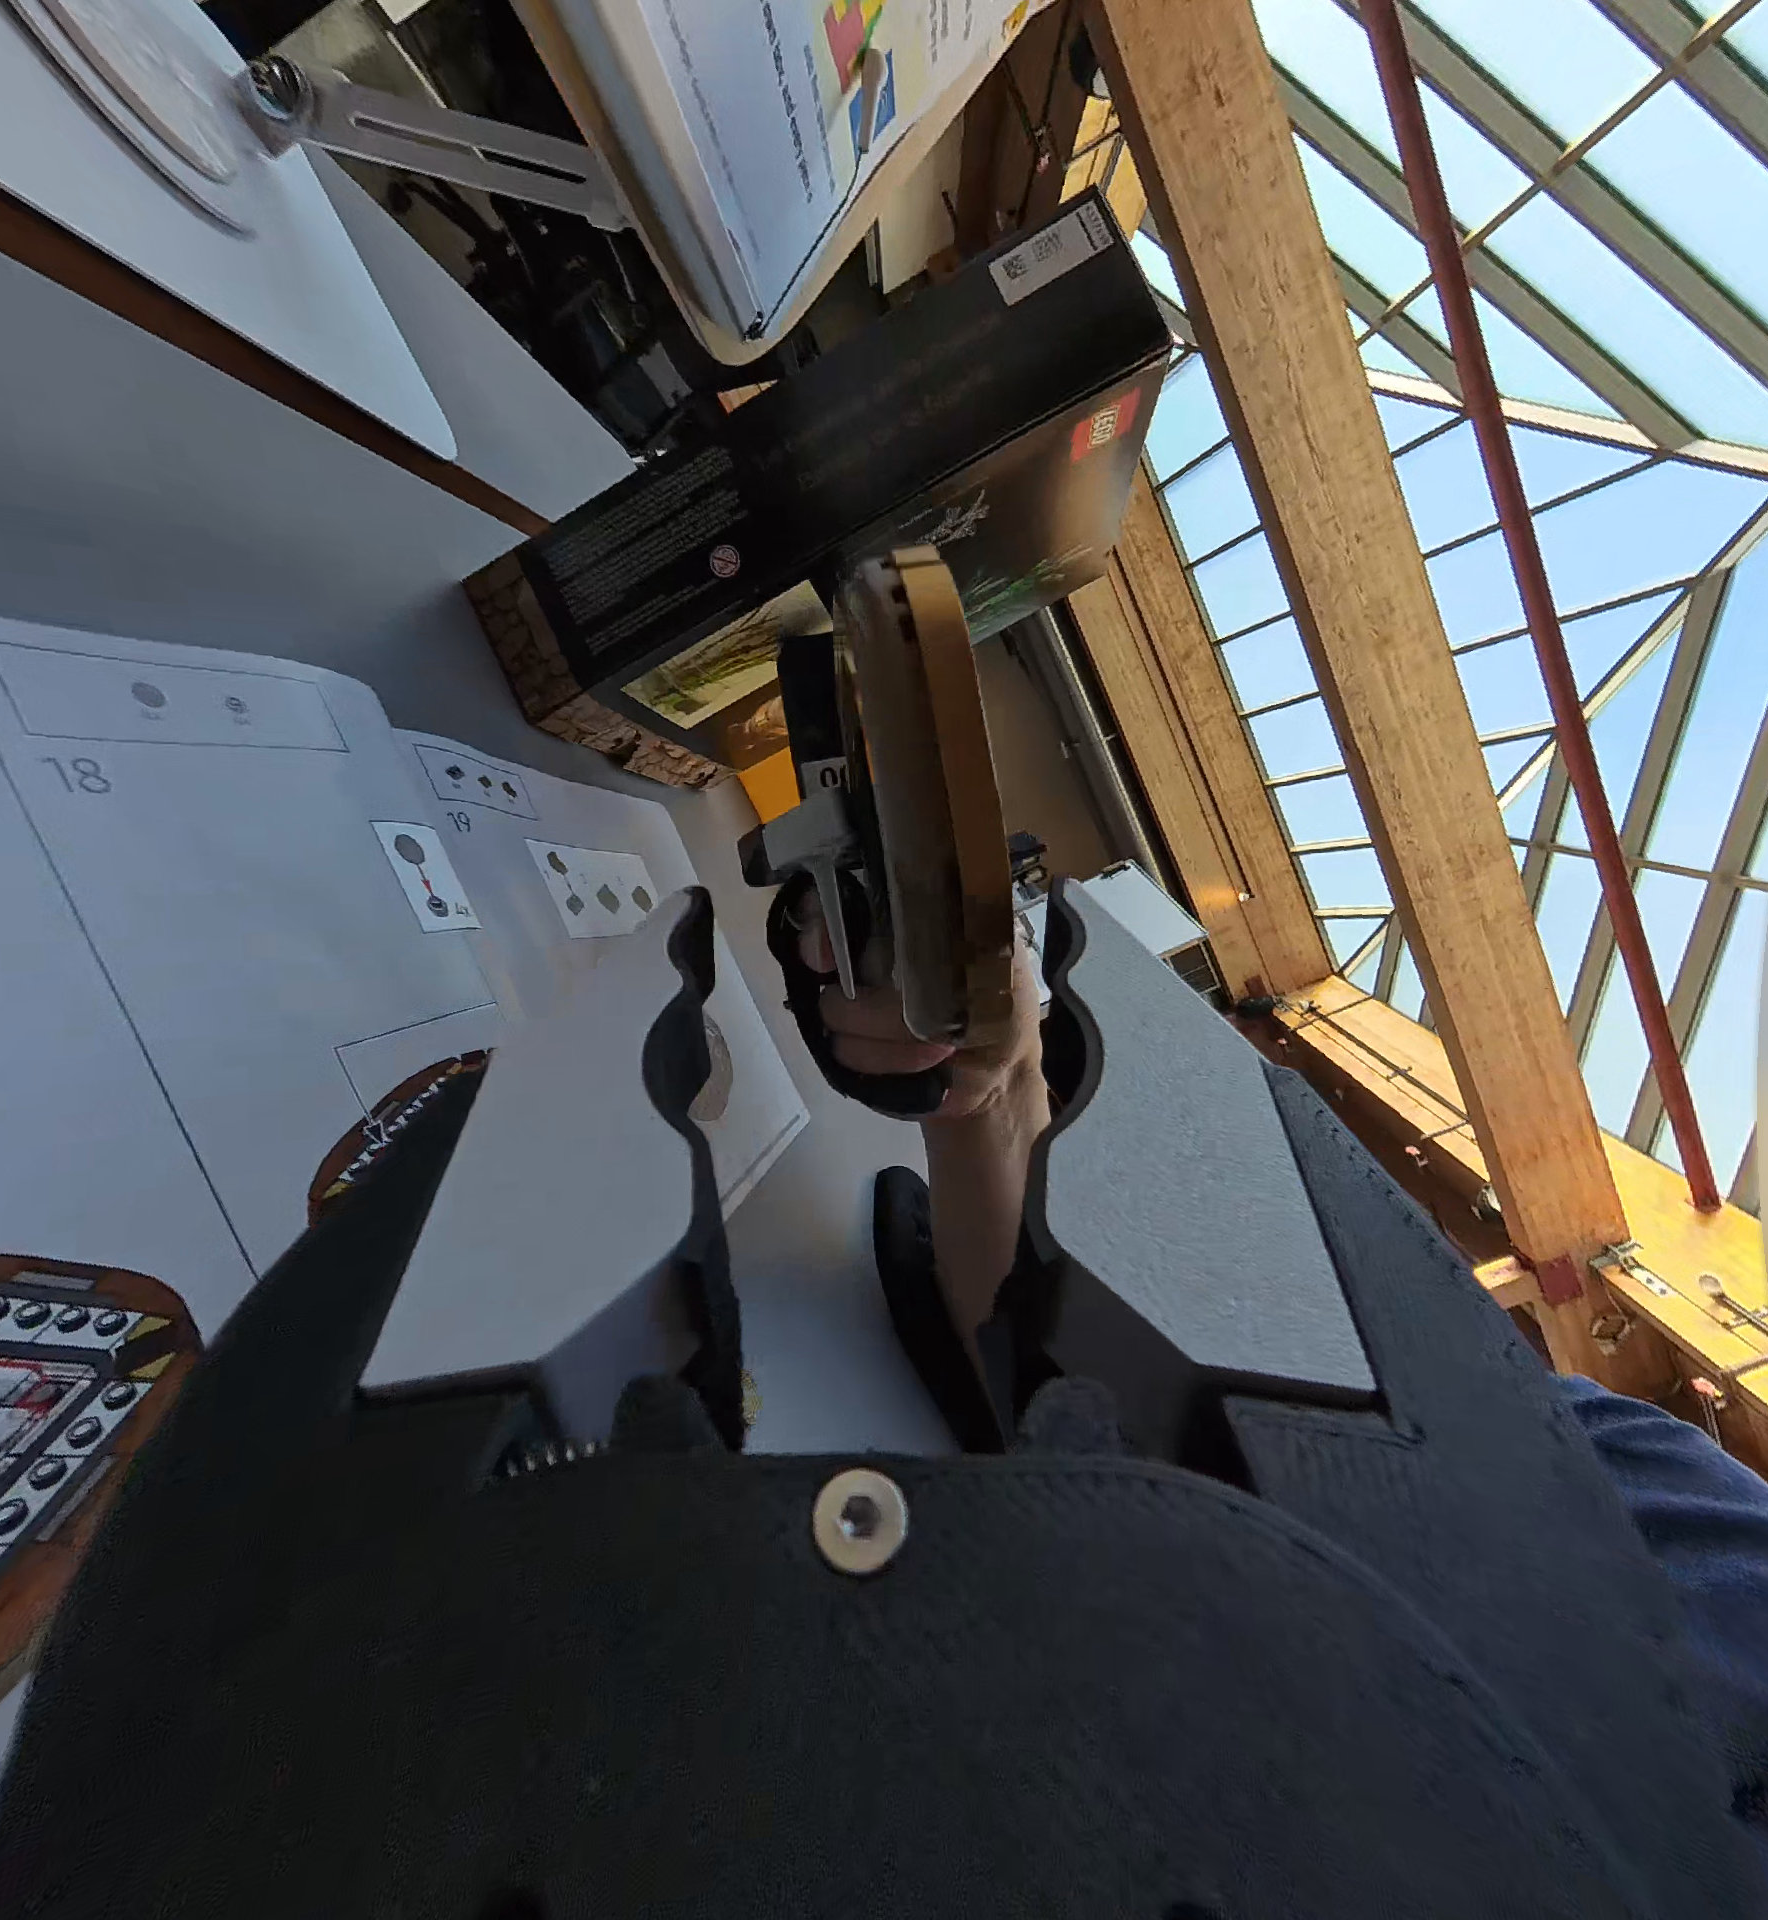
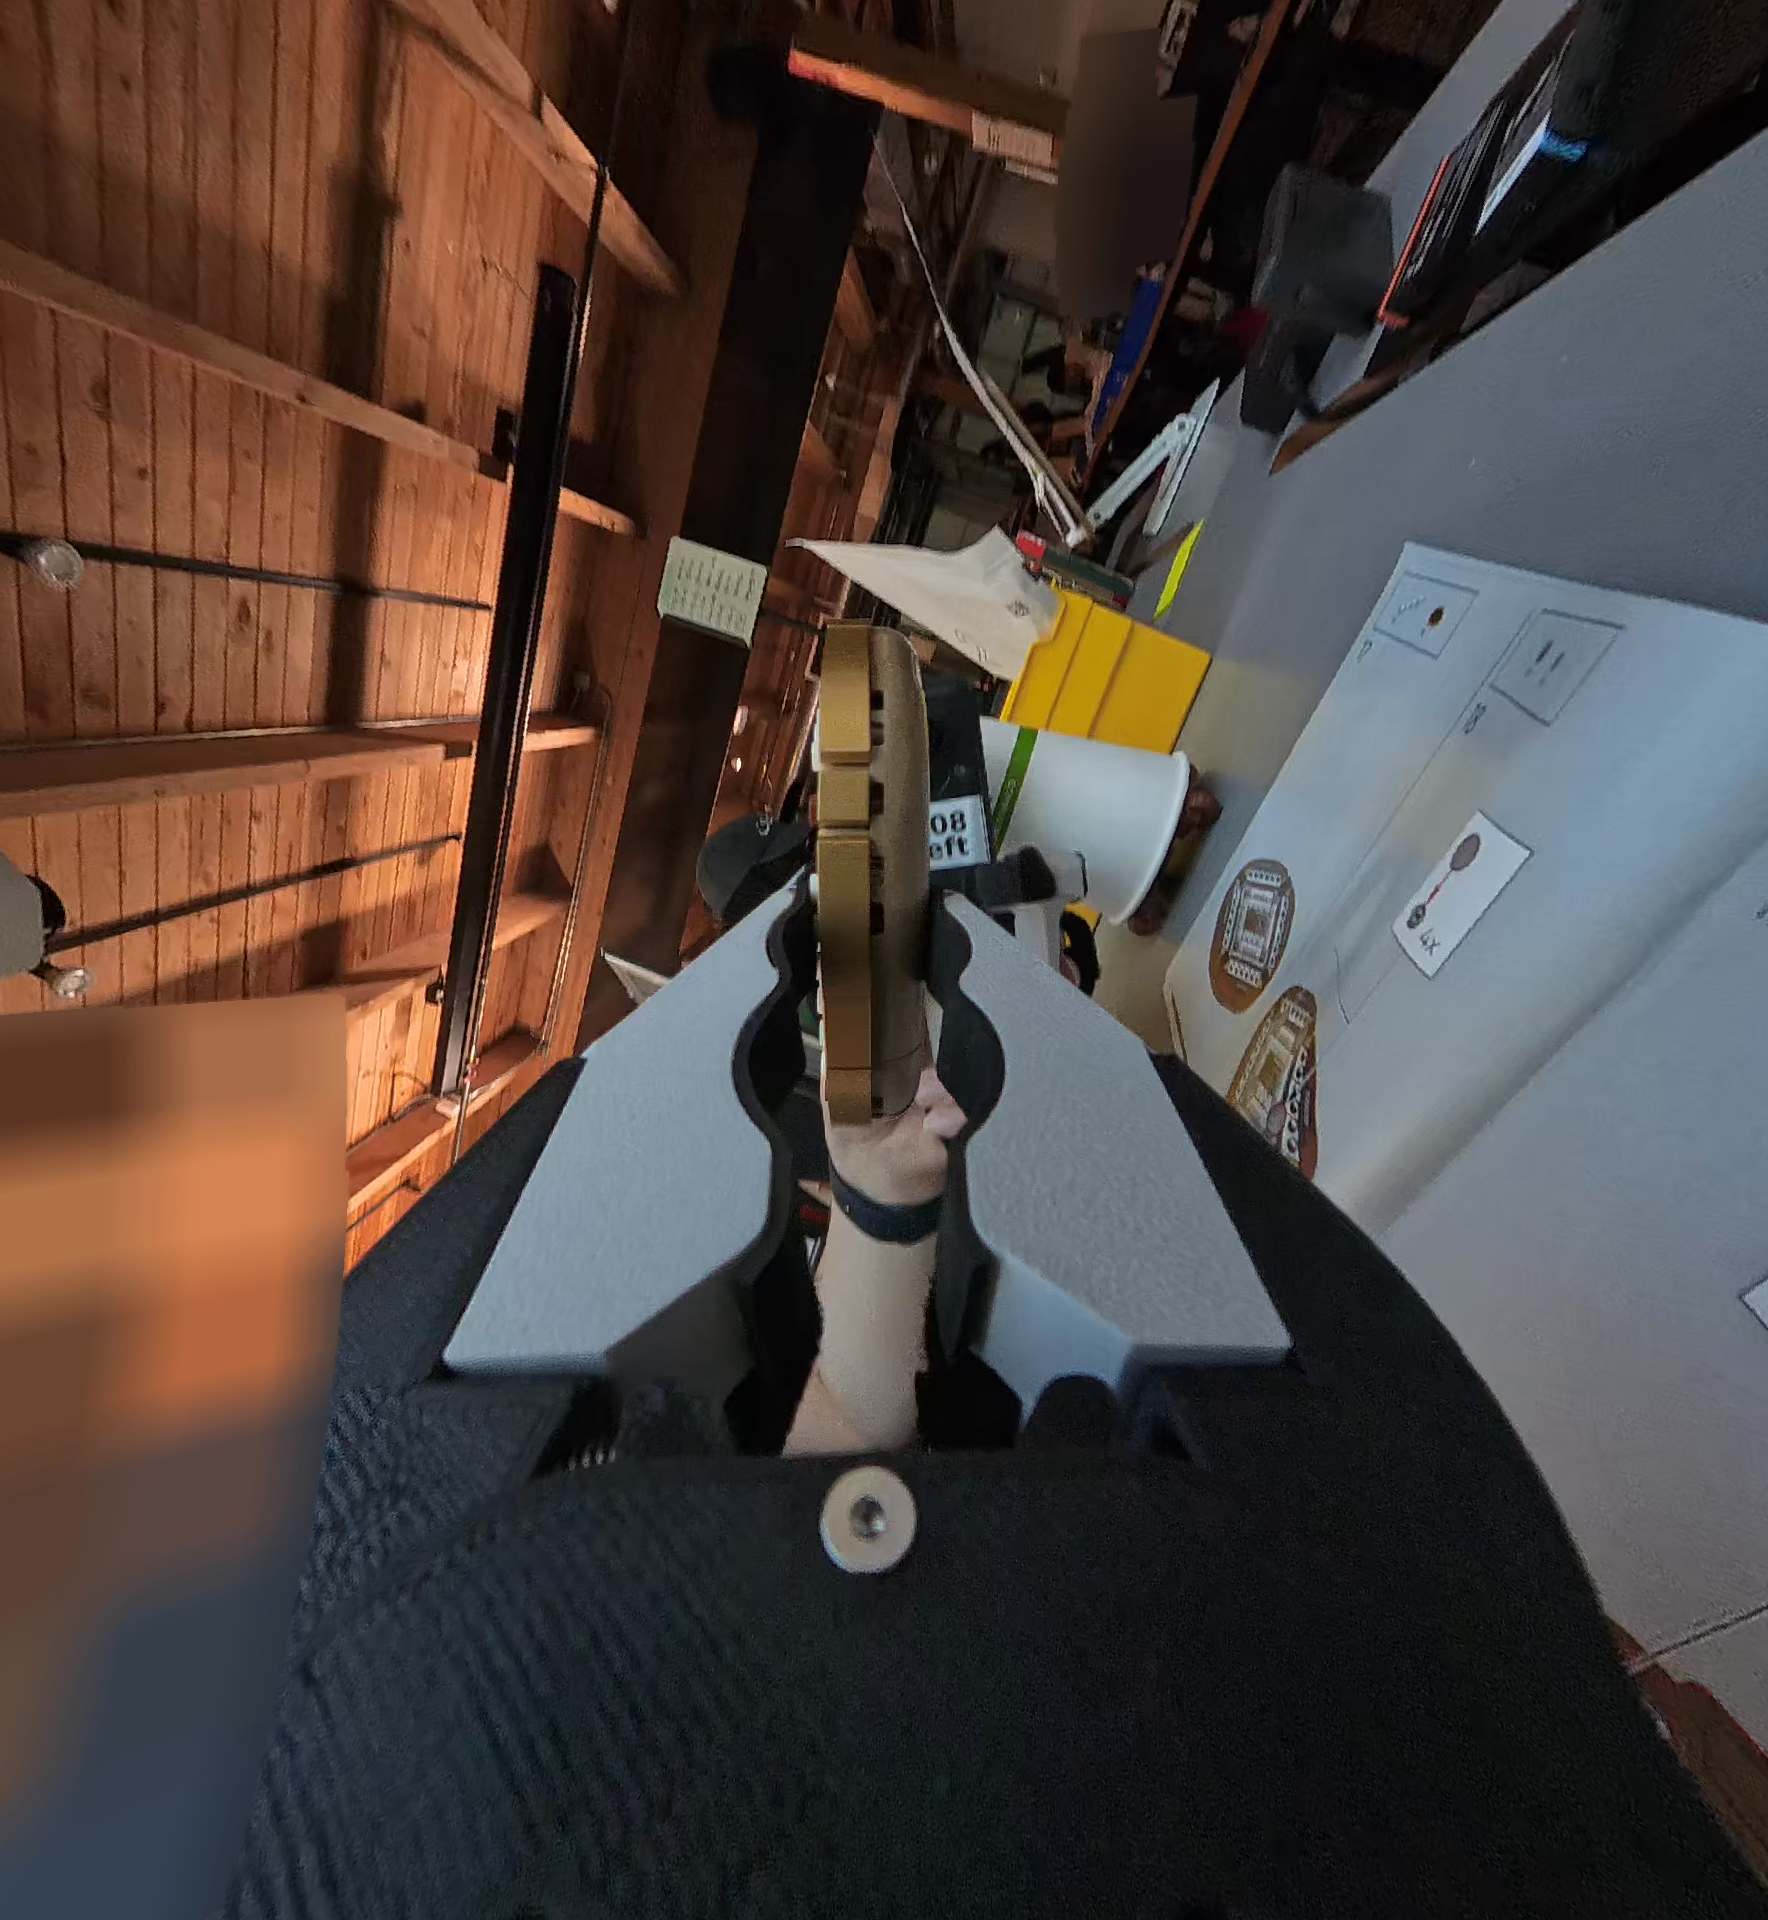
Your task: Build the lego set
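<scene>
I found the right tongs closed on the tan round lego piece, which stood edge-on at frame centre, clamped between both pads. In the left wrist view the left tongs stood wide apart and held nothing; the same lego piece hung beyond their tips, untouched, gripped by the far right tongs.

Surroundings: the open instruction booklet lay on the grey table at left of that frame, with the black lego box standing just above centre behind the piece. A forearm crossed the gap between the left tongs.

Only the right wrist view showed a white paper cup on its side and a yellow bin, both right of the piece, and wooden wall planks at left. Only the left wrist view showed the glazed roof at upper right.
</scene>
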A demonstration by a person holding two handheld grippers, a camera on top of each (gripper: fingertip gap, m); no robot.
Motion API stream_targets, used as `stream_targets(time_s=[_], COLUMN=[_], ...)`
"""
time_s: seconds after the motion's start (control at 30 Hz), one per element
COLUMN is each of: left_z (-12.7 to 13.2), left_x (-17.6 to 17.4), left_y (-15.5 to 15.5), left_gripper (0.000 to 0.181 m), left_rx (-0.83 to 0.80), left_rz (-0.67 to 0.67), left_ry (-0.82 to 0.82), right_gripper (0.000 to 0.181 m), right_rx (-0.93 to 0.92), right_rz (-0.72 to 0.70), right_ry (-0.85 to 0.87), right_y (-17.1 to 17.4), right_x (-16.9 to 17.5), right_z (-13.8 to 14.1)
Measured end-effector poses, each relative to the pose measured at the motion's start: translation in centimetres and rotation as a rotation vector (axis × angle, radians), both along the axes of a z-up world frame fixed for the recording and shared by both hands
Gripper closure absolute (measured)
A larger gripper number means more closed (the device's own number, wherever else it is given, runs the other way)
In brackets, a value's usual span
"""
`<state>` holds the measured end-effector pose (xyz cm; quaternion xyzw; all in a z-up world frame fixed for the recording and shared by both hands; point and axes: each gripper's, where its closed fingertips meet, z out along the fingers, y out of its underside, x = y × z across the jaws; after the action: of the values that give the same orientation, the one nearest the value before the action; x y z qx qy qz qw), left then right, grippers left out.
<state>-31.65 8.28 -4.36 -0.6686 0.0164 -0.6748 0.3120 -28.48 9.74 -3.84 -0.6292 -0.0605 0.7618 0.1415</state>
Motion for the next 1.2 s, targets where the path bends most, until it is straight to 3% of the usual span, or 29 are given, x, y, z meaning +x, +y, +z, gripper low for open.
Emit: stream_targets(time_s=[0.03,0.13,0.2,0.23,0.37,0.43,0.47,0.63,0.77,0.83,0.97,1.03,1.2], left_z=[0.0,0.5,1.0,1.4,3.1,3.7,3.6,1.7,-0.4,-0.1,1.3,1.2,0.8], left_x=[0.4,1.9,2.2,2.1,0.3,-0.8,-1.0,-0.1,0.7,0.4,0.0,0.3,0.0], left_y=[-0.1,-0.7,-0.7,-0.9,-1.2,-1.3,-1.5,-3.3,-5.0,-5.1,-3.7,-3.4,-2.4], left_gripper=[0.117,0.124,0.142,0.161,0.162,0.162,0.162,0.162,0.162,0.162,0.160,0.148,0.162], left_rx=[0.004,0.022,0.057,0.079,0.094,0.112,0.116,0.102,0.047,0.044,0.053,0.028,0.052], left_rz=[-0.002,-0.007,0.021,0.027,0.003,0.013,-0.006,-0.188,-0.335,-0.347,-0.247,-0.237,-0.163], left_ry=[-0.002,-0.041,-0.064,-0.075,-0.072,-0.038,-0.001,0.145,0.233,0.212,0.085,0.056,0.083], right_gripper=[0.163,0.163,0.162,0.162,0.159,0.135,0.131,0.132,0.153,0.158,0.161,0.161,0.161], right_rx=[-0.001,0.050,0.079,0.088,0.179,0.252,0.287,0.232,0.240,0.229,0.134,0.110,0.122], right_rz=[-0.044,-0.157,-0.195,-0.195,-0.143,-0.131,-0.117,-0.010,0.111,0.150,0.024,-0.049,-0.138], right_ry=[0.006,-0.007,-0.001,0.008,0.051,-0.014,-0.045,-0.028,-0.116,-0.128,-0.047,-0.042,-0.012], right_y=[0.5,1.1,0.9,0.6,-0.7,-0.6,-0.6,-1.0,-2.5,-3.0,-1.5,-0.9,-0.5], right_x=[0.1,-0.1,-0.7,-1.2,-2.2,-2.0,-1.7,-0.8,-1.5,-1.7,-1.8,-2.0,-2.5], right_z=[0.2,0.7,1.3,1.6,3.2,3.2,3.1,2.5,0.1,0.0,0.9,0.7,1.3])
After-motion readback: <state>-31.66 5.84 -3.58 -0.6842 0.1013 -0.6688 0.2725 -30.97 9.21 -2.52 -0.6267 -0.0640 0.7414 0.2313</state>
